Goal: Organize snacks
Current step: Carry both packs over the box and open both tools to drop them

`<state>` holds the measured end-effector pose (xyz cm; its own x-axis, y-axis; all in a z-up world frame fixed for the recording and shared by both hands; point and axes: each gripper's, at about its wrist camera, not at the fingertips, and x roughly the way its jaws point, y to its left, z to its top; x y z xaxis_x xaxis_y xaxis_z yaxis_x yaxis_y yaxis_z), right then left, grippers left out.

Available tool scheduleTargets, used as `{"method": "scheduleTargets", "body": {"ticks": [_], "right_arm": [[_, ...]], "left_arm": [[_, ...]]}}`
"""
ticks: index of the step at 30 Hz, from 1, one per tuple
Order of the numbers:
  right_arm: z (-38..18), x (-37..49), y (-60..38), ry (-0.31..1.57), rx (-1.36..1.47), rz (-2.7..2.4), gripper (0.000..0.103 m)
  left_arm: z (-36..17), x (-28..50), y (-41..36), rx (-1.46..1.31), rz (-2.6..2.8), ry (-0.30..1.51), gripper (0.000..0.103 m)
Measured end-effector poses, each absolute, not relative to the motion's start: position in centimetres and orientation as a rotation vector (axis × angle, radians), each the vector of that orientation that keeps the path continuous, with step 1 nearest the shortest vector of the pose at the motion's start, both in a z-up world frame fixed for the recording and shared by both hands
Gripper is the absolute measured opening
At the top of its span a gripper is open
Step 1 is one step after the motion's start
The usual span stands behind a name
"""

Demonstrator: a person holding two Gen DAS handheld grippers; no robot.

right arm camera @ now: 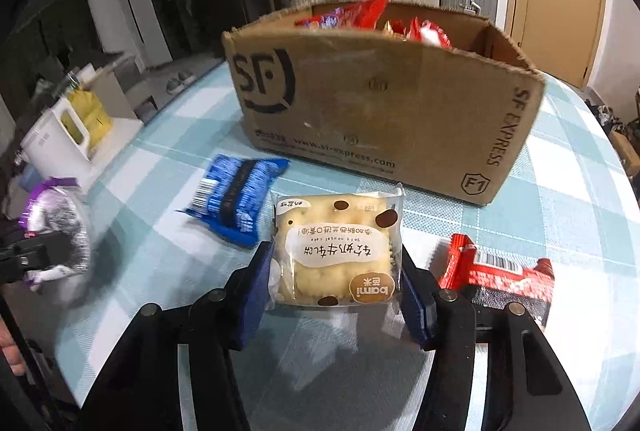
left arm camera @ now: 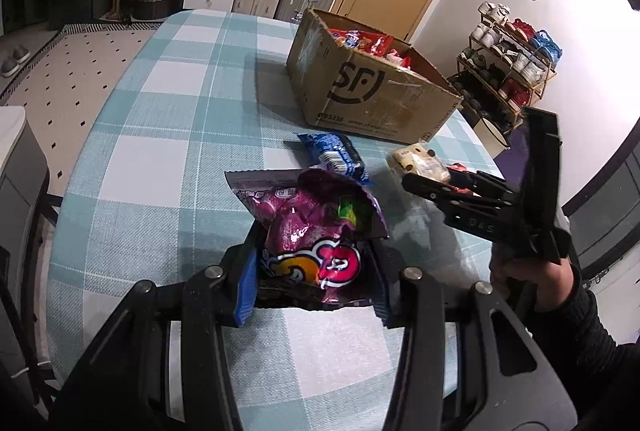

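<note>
A: Two claws are in sight. What lies around the right claw (right arm camera: 334, 283)?

B: Just ahead of it stands a cardboard box (right arm camera: 384, 103), open at the top, with red packets (right arm camera: 416, 27) showing over its rim. Ahead and to its left lies a blue packet (right arm camera: 236, 199); just to its right, a red wrapper (right arm camera: 500, 271). The box wall is what stands nearest in front.

A: And the claw itself?

B: A clear biscuit packet (right arm camera: 336, 251) sits between its blue pads (right arm camera: 258, 291) — pale biscuit inside, brown dots, a white label. The pads meet the packet's sides, so the claw is clamped on it.

A: The left claw (left arm camera: 312, 279)?

B: Clamped on a crinkled purple bag (left arm camera: 316, 227) with bright cartoon lettering, its top folded over. Beyond its tips lies the blue packet, farther on the box; to its right, a hand (left arm camera: 532, 275) holds the other claw.

A: Room to move?

B: The checked tablecloth (left arm camera: 168, 135) is bare to the left of the left claw and toward the far edge. Right of the box the table's round edge is close — less free cloth there.
</note>
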<state>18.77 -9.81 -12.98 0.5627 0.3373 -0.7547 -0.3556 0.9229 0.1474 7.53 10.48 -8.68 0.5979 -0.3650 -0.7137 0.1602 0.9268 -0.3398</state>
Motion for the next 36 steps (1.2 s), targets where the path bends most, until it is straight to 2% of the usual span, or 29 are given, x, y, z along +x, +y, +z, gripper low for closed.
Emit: {"method": "scheduleTargets", "body": {"ticks": [16,36], "right_arm": [[-4.0,14.7,-14.2,0.736,0.115,0.483,0.058],[4.7,20.1,-16.7,0.645,0.131,0.479,0.058]], "left_arm": [[-2.5,11.4,6.6,-0.194,-0.354,0.815,0.042],[5.3,21.4,-0.3,-0.099,-0.408,0.754,0.042]]}}
